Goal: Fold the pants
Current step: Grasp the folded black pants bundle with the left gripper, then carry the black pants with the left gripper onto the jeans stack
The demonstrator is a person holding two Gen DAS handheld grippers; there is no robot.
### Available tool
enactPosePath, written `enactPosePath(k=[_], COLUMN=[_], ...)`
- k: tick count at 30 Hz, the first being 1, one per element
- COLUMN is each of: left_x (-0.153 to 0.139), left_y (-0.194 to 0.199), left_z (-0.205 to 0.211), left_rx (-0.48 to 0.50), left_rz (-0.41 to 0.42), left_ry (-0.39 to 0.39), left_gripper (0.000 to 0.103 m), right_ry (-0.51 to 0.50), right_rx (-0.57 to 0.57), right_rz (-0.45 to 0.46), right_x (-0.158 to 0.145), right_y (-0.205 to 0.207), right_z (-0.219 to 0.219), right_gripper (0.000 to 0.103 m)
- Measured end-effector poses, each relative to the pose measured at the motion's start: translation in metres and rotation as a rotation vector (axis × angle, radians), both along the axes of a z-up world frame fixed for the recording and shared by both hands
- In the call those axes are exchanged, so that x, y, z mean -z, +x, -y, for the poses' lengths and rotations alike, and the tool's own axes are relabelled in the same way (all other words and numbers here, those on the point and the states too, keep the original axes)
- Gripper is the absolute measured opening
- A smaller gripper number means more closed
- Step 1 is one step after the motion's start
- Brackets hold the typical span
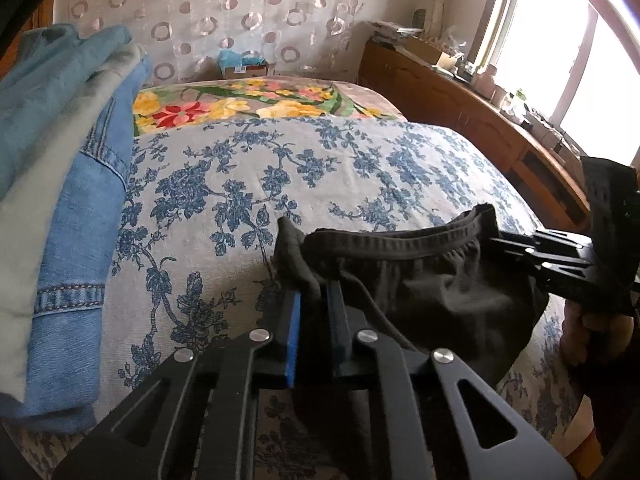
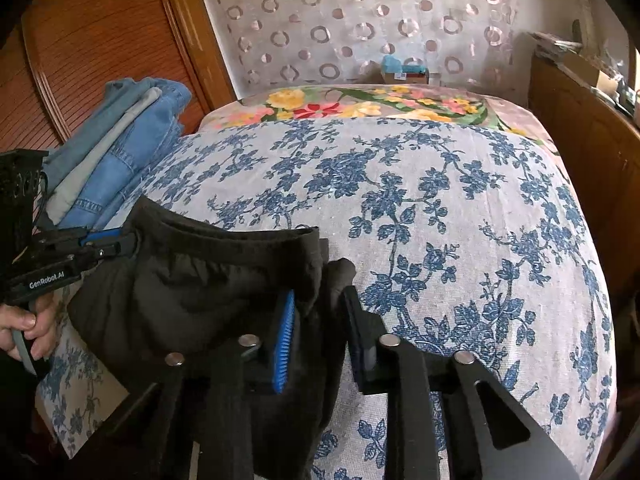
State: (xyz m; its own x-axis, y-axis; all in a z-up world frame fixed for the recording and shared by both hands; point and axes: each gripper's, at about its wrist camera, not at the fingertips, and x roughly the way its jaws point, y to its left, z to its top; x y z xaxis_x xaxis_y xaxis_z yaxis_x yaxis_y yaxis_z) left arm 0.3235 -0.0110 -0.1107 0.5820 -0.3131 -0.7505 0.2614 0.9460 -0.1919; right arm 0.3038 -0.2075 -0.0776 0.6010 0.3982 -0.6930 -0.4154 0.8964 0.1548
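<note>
Black pants [image 1: 432,280] with an elastic waistband hang between my two grippers above the near edge of the bed. My left gripper [image 1: 314,294] is shut on the left end of the waistband. In the right wrist view the pants [image 2: 192,292] sag from the waistband. My right gripper [image 2: 320,300] has its jaws parted, with the right end of the waistband lying between them against the blue pad [image 2: 285,336]. The left gripper shows in the right wrist view [image 2: 120,242], and the right gripper in the left wrist view [image 1: 504,246].
The bed is covered by a blue floral sheet [image 2: 420,208], with a colourful flowered blanket [image 2: 360,108] at its far end. A stack of folded jeans [image 1: 60,208] lies on the left side. A wooden cabinet [image 1: 460,108] runs along the right, under a window.
</note>
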Motion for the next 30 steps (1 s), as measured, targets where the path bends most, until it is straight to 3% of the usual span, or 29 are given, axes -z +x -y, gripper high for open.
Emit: enactPosePath(k=[7, 20, 30], left_x=[-0.019, -0.076, -0.107], left_y=[-0.014, -0.047, -0.058], left_z=[0.002, 0.003, -0.006], left_rx=[0.009, 0.007, -0.020], left_rz=[0.051, 0.189, 0.262], left_ry=[-0.009, -0.044, -0.038], left_gripper=[0.008, 0.007, 0.007], right_ry=[0.003, 0.063, 0.066], right_rx=[-0.017, -0.023, -0.047], right_rz=[0.024, 0.203, 0.261], right_x=[-0.003, -0.058, -0.079], right_y=[-0.006, -0.047, -0.058], right_z=[-0.004, 0.006, 0.004], right_gripper=[0.010, 0.009, 0.009])
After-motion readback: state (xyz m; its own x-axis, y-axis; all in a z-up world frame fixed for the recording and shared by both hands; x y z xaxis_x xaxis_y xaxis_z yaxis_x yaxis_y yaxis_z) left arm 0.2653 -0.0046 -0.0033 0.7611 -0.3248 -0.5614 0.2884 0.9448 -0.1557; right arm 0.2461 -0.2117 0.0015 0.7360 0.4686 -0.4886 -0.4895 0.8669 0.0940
